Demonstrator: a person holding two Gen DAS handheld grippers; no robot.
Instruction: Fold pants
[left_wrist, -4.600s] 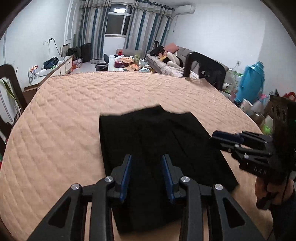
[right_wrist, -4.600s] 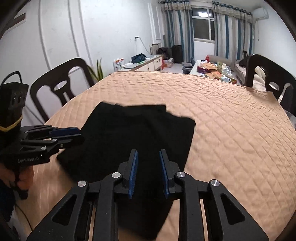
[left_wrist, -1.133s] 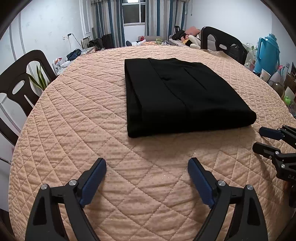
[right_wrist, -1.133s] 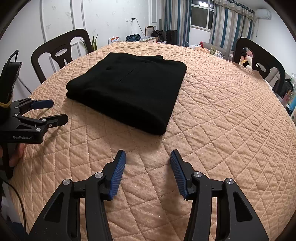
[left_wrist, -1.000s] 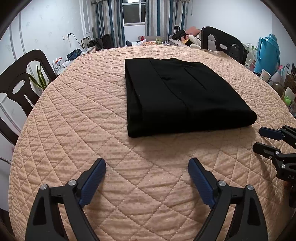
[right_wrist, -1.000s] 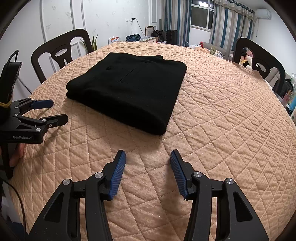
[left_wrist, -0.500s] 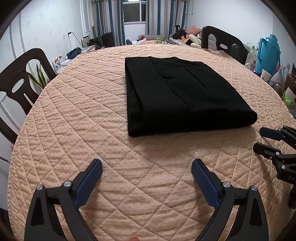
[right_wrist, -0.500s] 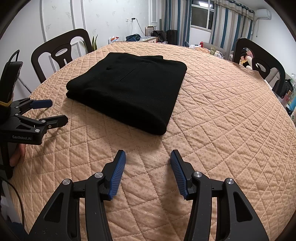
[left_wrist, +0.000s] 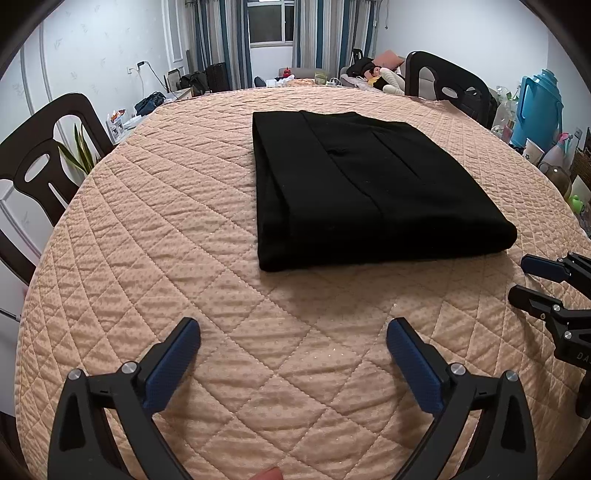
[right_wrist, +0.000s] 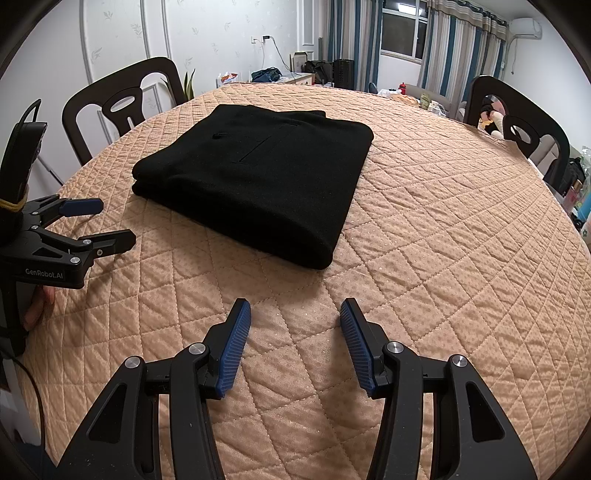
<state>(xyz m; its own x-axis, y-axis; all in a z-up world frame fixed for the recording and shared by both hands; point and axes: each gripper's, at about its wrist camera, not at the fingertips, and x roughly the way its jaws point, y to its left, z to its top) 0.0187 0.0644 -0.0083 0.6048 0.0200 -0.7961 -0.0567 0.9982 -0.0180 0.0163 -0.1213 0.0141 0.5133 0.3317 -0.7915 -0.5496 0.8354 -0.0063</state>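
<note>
The left wrist view looks forward along the left gripper (left_wrist: 293, 341), low over the quilted table (left_wrist: 155, 229), its spread fingers at the bottom edge and the folded pants (left_wrist: 365, 192) ahead, slightly right. The right wrist view rides the right gripper (right_wrist: 293, 325) equally low, with the pants ahead, slightly left. Both share the pants and table (each also catches the other gripper at its side edge).

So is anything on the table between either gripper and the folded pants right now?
Nothing visible. Only bare quilted table cover lies between the open left gripper and the folded black pants, and likewise ahead of the open right gripper.
</note>
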